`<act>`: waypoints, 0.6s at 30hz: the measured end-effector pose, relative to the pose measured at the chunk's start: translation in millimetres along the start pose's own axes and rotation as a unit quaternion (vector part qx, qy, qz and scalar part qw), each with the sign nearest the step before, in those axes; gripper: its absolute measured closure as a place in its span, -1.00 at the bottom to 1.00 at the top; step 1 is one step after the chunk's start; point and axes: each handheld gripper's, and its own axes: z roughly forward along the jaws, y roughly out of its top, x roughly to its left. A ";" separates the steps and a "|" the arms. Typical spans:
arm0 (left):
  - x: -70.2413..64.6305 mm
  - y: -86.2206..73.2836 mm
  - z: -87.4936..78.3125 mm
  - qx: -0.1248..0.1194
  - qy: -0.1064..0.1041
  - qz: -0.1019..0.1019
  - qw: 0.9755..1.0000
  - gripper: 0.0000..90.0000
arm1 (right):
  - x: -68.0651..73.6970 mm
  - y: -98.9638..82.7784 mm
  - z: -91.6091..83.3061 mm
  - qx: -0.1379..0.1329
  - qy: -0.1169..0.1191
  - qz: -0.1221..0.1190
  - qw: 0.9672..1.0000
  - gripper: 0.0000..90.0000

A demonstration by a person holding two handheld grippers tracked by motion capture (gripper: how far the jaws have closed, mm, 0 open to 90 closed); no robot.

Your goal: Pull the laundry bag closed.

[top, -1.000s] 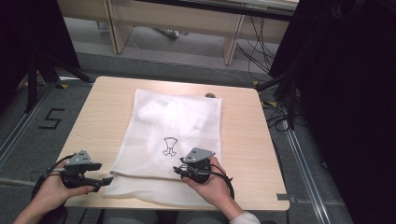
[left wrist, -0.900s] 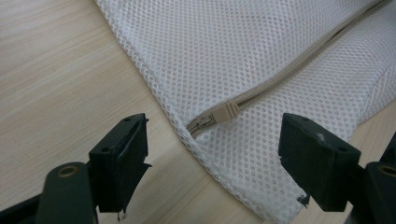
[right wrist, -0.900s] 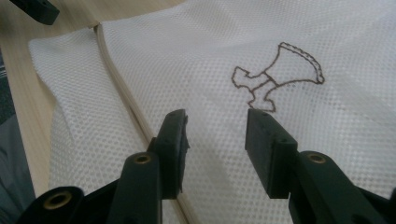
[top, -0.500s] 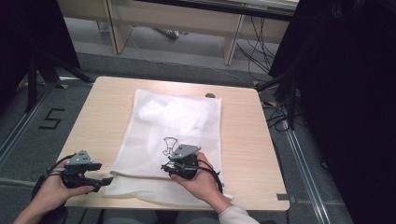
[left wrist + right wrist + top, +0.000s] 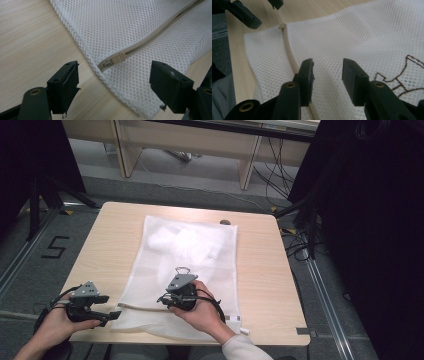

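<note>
A white mesh zip-up laundry bag (image 5: 180, 270) is laid flat on the light wooden table (image 5: 265, 285), long axis running from the near edge to the far edge. Its beige zip (image 5: 160, 27) runs across the near end, parallel to that edge; the beige zip slider (image 5: 119, 58) sits at the bag's left corner, and the zip is seen closed along its visible length. A brown embroidered outline (image 5: 402, 72) is marked on the mesh near mid-bag. Pale, bunched contents (image 5: 187, 240) are made out through the mesh in the far half; what they are cannot be told.

The left gripper (image 5: 113, 82) is held just off the bag's near-left corner, jaws spread wide either side of the slider, nothing gripped. The right gripper (image 5: 327, 72) is over the bag's near half beside the zip, jaws narrowly parted over mesh, nothing pinched.
</note>
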 end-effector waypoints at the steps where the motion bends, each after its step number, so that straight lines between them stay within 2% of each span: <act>1: 0.0 0.0 0.0 0.000 0.000 0.000 1.000 -0.48 | 0.0 0.0 0.0 0.000 0.000 0.000 1.000 0.38; 2: 0.5 0.4 -0.6 0.008 -0.001 0.001 1.000 -0.48 | 1.8 1.4 1.1 0.005 0.004 0.005 1.000 0.38; 3: 0.1 -0.1 0.3 0.002 0.000 0.000 1.000 -0.48 | 1.3 2.2 1.6 0.007 0.007 -0.002 1.000 0.37; 7: -0.2 0.1 0.0 0.005 -0.002 -0.001 1.000 -0.49 | 3.5 4.2 4.2 0.006 0.009 0.002 1.000 0.37; 12: 0.3 -0.1 0.0 0.004 -0.001 -0.001 1.000 -0.49 | 5.3 6.7 6.6 0.002 0.008 -0.007 1.000 0.36; 17: -0.3 -0.6 0.4 0.002 -0.001 -0.002 1.000 -0.49 | 6.3 7.3 7.8 0.000 0.009 0.003 1.000 0.35; 18: 0.2 0.1 -1.1 0.010 0.000 0.000 1.000 -0.49 | 6.1 8.0 7.9 0.004 0.013 -0.001 1.000 0.35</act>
